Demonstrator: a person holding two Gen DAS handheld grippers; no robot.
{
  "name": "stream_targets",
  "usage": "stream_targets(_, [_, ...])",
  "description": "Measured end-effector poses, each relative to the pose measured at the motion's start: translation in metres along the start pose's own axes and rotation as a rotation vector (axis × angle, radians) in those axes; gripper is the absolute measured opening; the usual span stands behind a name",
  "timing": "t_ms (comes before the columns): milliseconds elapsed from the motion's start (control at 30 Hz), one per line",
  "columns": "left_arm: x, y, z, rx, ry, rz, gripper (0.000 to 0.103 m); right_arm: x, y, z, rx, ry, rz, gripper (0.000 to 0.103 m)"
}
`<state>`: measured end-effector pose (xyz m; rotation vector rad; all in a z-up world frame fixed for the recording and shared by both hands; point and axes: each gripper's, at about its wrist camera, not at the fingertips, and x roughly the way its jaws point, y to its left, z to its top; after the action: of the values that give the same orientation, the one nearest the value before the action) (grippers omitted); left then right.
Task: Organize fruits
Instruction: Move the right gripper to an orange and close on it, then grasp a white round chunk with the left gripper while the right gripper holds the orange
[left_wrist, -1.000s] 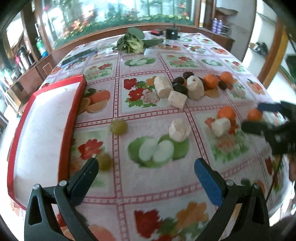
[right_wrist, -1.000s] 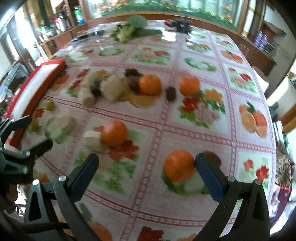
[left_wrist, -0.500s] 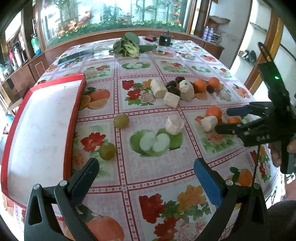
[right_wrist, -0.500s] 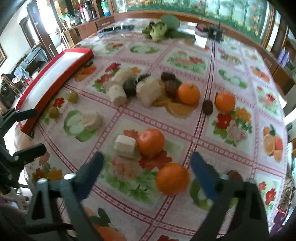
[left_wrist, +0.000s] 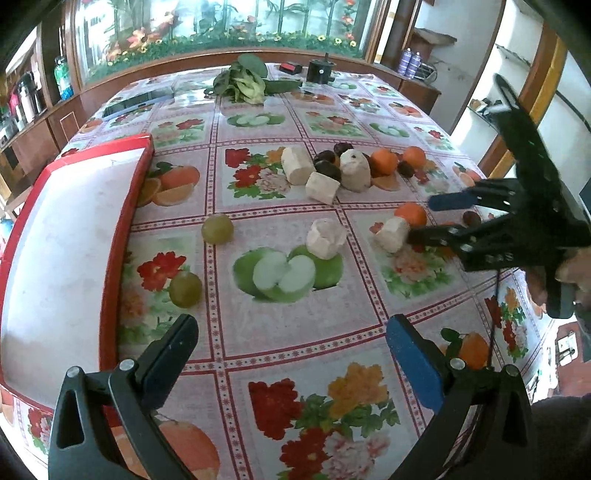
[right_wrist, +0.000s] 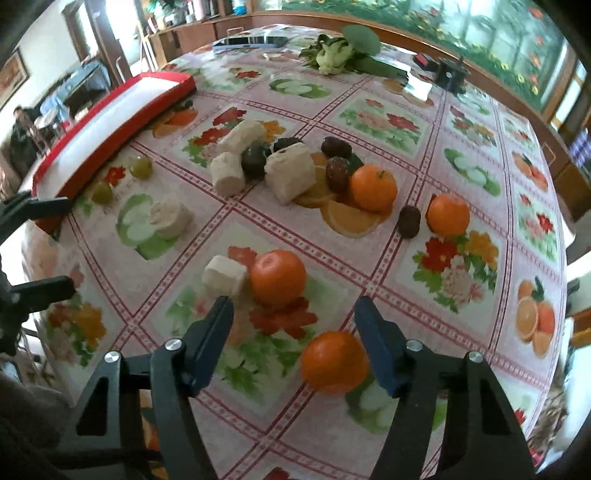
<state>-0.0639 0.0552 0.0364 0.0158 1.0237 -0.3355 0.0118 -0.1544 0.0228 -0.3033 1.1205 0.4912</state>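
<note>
1. The right hand-held gripper (right_wrist: 293, 325) hangs over the near right part of the counter (right_wrist: 369, 110), which wears a glossy fruit-and-flower patterned cloth. Its jaws have just been closing and stand half-spread, gripping nothing; the small round orange mandarin (right_wrist: 334, 362) sits between them, against the right pad, clear of the left.
2. To do this pick well, I would centre the jaws on the mandarin's widest part before squeezing, and squeeze gently, since the skin looks soft.
3. Being round, the mandarin has no long axis to line up; its stem end cannot be made out.
4. Just beyond it lie a second orange mandarin (right_wrist: 277, 277) and a pale cut cylinder of peeled fruit (right_wrist: 225, 276), touching each other; the cylinder's long axis runs left to right. Keep the left jaw off them.
5. The left hand-held gripper (left_wrist: 290, 341) hovers wide apart and empty at the near left, beside the red-rimmed white tray (left_wrist: 125, 206), the likely destination.
</note>
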Motion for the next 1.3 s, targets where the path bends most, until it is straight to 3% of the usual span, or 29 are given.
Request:
stream_targets(100, [0.001,-0.002,0.001,-0.005,0.005,-0.005,0.101,0.010,0.002,0.011,-0.006,0.012,0.008,0.061])
stream_targets(167, [0.000,-0.004,0.001,-0.004,0.002,-0.005,0.101,0.017,0.004,0.017,-0.014,0.022,0.037,0.051])
stream_targets(200, [-0.001,-0.005,0.002,-0.001,-0.003,-0.003,0.101,0.020,0.005,0.018,-0.016,0.033,0.065,0.041])
stream_targets(433, [0.007,-0.015,0.022,0.031,-0.015,-0.017,0.101,0.017,-0.002,0.013,0.026,0.008,0.129,0.034])
stream_targets(500, [0.014,-0.018,0.030,0.043,-0.005,-0.034,0.101,0.014,-0.004,0.008,0.042,0.005,0.103,0.034])
stream_targets(667, [0.039,-0.019,0.046,0.081,0.059,-0.075,0.086,-0.002,-0.011,-0.006,0.085,-0.021,0.102,0.034])
stream_targets(800, [0.059,-0.018,0.055,0.159,0.122,-0.047,0.081,-0.013,-0.015,-0.016,0.112,-0.041,0.101,0.034])
stream_targets(900, [0.070,-0.014,0.061,0.164,0.162,-0.060,0.069,-0.017,-0.017,-0.019,0.133,-0.053,0.110,0.034])
stream_targets(1000, [0.070,-0.018,0.067,0.169,0.155,-0.071,0.060,-0.019,-0.018,-0.020,0.147,-0.060,0.118,0.034])
stream_targets(1067, [0.070,-0.022,0.066,0.181,0.145,-0.079,0.036,-0.019,-0.018,-0.020,0.159,-0.062,0.120,0.035])
stream_targets(1100, [0.070,-0.024,0.065,0.198,0.141,-0.079,0.031,-0.020,-0.018,-0.021,0.166,-0.062,0.127,0.035])
stream_targets(1300, [0.068,-0.030,0.060,0.257,0.135,-0.072,0.030,-0.021,-0.020,-0.022,0.191,-0.062,0.136,0.035])
